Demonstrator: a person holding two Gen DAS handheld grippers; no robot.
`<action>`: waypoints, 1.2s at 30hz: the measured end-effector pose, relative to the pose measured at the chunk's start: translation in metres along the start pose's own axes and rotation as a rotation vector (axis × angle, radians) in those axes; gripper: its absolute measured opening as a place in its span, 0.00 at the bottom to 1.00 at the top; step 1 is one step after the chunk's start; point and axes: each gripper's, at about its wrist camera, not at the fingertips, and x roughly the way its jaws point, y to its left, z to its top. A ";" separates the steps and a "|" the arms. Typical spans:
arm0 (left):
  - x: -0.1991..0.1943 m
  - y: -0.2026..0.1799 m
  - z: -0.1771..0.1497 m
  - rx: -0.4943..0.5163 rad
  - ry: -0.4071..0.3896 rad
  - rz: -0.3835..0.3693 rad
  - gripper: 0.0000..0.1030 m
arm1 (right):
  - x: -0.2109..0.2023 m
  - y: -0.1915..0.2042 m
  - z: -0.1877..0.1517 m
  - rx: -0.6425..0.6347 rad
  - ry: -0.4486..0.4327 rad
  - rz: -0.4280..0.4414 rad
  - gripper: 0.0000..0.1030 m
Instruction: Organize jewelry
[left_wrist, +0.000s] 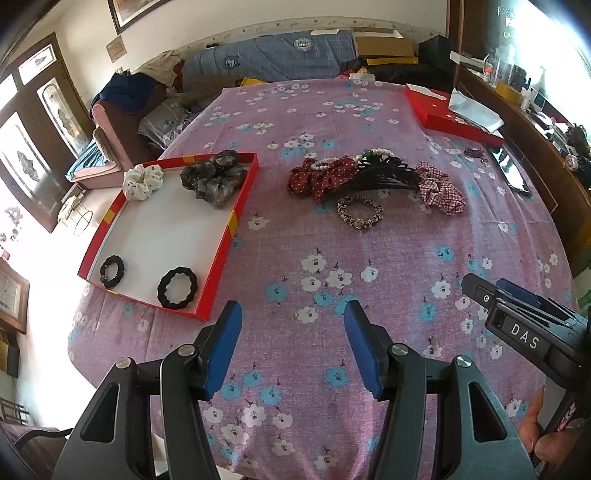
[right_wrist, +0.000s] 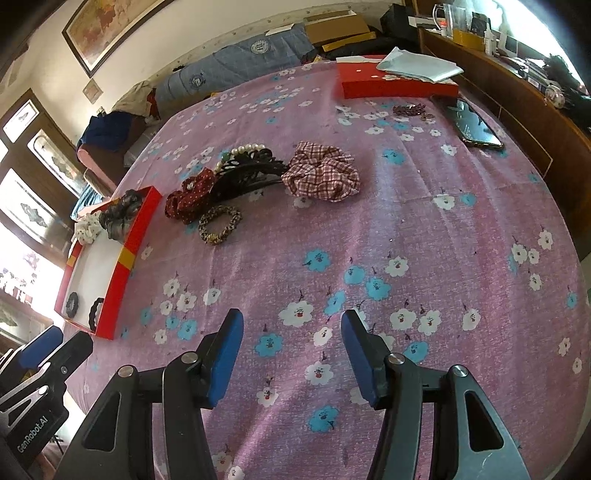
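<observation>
Left gripper (left_wrist: 293, 314): jaws parted, nothing between pads, above floral cloth (left_wrist: 332, 251). Right gripper (right_wrist: 291, 323): likewise released and empty, over same cloth. Red tray (left_wrist: 221, 254) just beyond left fingers: two black hair rings (left_wrist: 177, 288) at near end, white scrunchie (left_wrist: 143, 181) and grey scrunchie (left_wrist: 213, 178) at far end. Mid-cloth cluster, pieces touching: red dotted scrunchie (left_wrist: 317, 179), pearl strand (left_wrist: 376, 152), black comb clip (left_wrist: 388, 175), plaid scrunchie (right_wrist: 321, 172); leopard band (left_wrist: 360, 211) just in front. Phone (right_wrist: 478, 127) and red box lid (right_wrist: 395, 86) at far right.
</observation>
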 end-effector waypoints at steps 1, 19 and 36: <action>-0.001 0.001 -0.001 -0.002 -0.001 -0.001 0.55 | 0.000 -0.001 0.000 0.003 0.000 0.000 0.58; 0.053 0.036 0.074 -0.080 0.005 -0.119 0.56 | 0.024 -0.039 0.046 0.087 0.007 -0.028 0.60; 0.186 0.052 0.138 -0.237 0.155 -0.376 0.56 | 0.097 -0.038 0.154 0.059 0.078 0.006 0.60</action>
